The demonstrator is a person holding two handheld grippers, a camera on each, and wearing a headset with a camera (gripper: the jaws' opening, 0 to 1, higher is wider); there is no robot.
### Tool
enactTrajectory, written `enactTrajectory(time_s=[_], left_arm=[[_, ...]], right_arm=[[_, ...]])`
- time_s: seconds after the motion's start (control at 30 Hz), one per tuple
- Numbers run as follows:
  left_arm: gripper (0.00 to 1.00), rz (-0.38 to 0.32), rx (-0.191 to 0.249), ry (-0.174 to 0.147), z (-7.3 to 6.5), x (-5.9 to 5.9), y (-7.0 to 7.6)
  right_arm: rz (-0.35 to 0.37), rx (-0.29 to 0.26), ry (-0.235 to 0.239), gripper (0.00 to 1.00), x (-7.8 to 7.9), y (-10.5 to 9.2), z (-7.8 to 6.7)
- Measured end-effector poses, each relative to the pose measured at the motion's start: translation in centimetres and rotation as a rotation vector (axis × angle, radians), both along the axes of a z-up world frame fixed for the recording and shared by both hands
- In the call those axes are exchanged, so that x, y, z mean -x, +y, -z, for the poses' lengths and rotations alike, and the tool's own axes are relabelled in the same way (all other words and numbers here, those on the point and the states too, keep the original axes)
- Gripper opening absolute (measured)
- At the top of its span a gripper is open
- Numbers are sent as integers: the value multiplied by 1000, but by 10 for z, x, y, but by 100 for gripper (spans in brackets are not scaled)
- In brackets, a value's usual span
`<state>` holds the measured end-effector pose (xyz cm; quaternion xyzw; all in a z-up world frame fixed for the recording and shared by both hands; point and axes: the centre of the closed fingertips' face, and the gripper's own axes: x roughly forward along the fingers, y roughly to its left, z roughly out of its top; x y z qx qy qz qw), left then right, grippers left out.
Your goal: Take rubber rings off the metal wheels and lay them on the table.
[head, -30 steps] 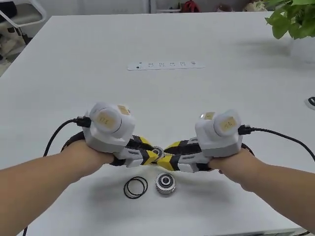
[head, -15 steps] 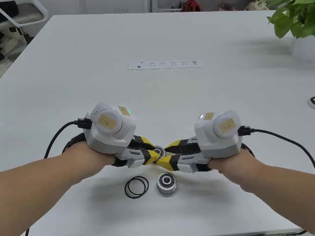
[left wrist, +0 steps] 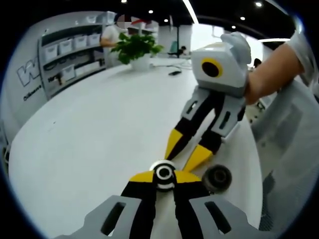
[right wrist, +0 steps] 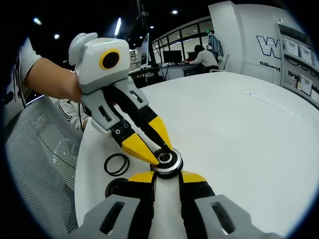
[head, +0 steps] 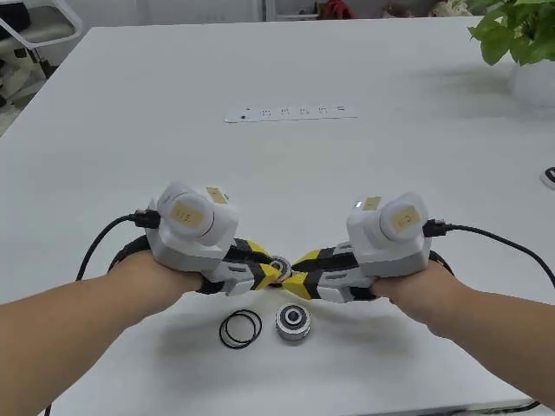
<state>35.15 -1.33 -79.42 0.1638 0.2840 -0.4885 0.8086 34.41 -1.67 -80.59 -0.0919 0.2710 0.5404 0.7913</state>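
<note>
A small metal wheel with a black rubber ring on its rim is held above the table between both grippers. My left gripper is shut on the metal wheel from the left. My right gripper meets it from the right, its tips closed on the metal wheel. In the head view the left gripper and right gripper touch tip to tip. Two loose rubber rings lie on the table below. A second metal wheel stands beside them.
A white power strip lies further back on the white table. A potted plant stands at the far right corner. Cables trail from both grippers. The table's near edge runs close under my hands.
My right gripper has shifted slightly to the right. The wheel stays between the tips, and the rings and second wheel lie where they were.
</note>
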Motion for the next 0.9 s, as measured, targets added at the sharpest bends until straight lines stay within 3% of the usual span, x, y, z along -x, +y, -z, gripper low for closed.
enactTrajectory(time_s=[0.43, 0.5, 0.53, 0.57, 0.67, 0.9], left_arm=[[13, -7, 1, 1, -1, -1, 0], [13, -8, 1, 1, -1, -1, 0], [13, -7, 2, 1, -1, -1, 0], [13, -8, 1, 1, -1, -1, 0], [13, -9, 2, 2, -1, -1, 0], [13, -8, -5, -2, -1, -1, 0]], right_arm=[[14, -1, 27, 11, -1, -2, 1], [30, 14, 16, 6, -5, -5, 3], [46, 3, 23, 2, -7, -6, 2], [55, -18, 66, 2, -5, -6, 2], [53, -11, 50, 1, -6, -6, 2], [93, -16, 70, 0, -9, -9, 3]])
